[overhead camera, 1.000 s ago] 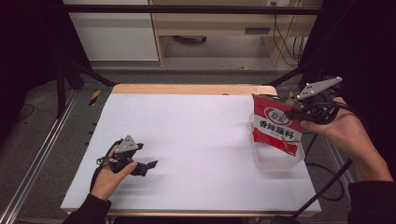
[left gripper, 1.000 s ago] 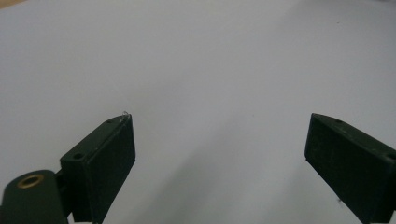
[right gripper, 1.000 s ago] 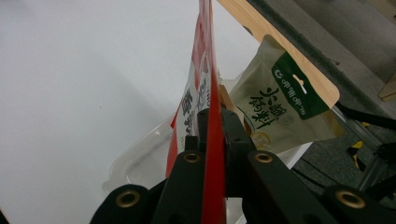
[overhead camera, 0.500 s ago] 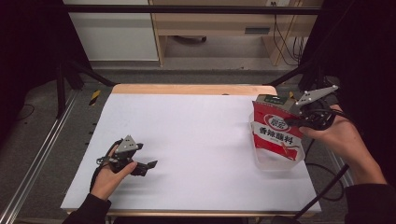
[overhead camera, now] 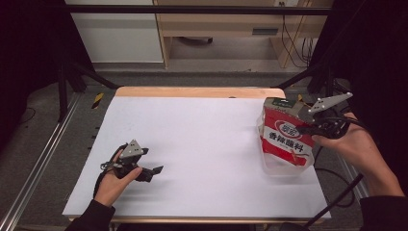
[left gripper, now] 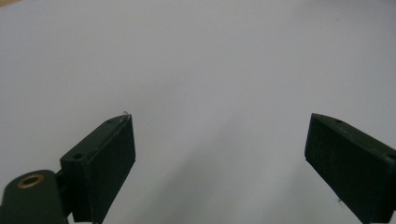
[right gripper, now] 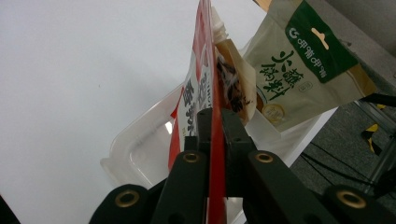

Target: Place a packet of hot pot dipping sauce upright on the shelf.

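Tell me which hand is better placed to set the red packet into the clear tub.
Right. The right gripper is already shut on the red packet just above the clear tub, while the left gripper rests open across the table.

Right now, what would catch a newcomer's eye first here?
The red pouch at the table's right edge, pinched by the right gripper and held upright over a clear tray. Behind it stands a beige pouch with a green label. Far off at front left, the left gripper rests open on the white table.
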A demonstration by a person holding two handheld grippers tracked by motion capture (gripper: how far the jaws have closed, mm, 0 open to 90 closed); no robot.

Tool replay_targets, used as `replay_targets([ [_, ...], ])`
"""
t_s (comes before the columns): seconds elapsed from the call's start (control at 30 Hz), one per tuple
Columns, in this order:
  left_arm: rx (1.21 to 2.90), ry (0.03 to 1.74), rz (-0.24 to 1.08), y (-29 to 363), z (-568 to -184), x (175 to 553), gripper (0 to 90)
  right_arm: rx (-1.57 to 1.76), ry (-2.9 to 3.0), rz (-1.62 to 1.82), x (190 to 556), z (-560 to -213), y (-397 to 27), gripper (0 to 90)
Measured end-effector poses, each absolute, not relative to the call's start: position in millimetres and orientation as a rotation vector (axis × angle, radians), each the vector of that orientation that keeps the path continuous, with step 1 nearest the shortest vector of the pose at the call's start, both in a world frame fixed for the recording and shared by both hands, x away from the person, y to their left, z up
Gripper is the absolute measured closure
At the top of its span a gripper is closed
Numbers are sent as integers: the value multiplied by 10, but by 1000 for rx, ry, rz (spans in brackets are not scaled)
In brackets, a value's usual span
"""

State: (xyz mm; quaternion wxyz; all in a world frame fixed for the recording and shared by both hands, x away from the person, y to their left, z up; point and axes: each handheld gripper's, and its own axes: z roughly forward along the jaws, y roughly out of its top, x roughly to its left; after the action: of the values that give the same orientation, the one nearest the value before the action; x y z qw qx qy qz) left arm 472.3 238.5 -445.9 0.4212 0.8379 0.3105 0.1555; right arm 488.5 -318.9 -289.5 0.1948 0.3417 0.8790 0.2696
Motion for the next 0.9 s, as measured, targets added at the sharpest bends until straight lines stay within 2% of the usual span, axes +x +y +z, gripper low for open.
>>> replay_targets([
  [0.4,2095,779,402,2383,-4446,4720,88,985,2479,741,4787,-2967,-3316,842],
  [0.53,2096,778,402,2387,-4445,4722,88,990,2472,773,4766,-3010,-3322,729],
  [0.63,2094,780,402,2394,-4448,4726,88,989,2446,778,4787,-3011,-3286,571],
  [0.73,2092,782,403,2406,-4446,4728,88,988,2393,787,4818,-2962,-3220,455],
  [0.9,2094,780,400,2410,-4446,4727,88,974,2339,785,4897,-2858,-3057,347],
])
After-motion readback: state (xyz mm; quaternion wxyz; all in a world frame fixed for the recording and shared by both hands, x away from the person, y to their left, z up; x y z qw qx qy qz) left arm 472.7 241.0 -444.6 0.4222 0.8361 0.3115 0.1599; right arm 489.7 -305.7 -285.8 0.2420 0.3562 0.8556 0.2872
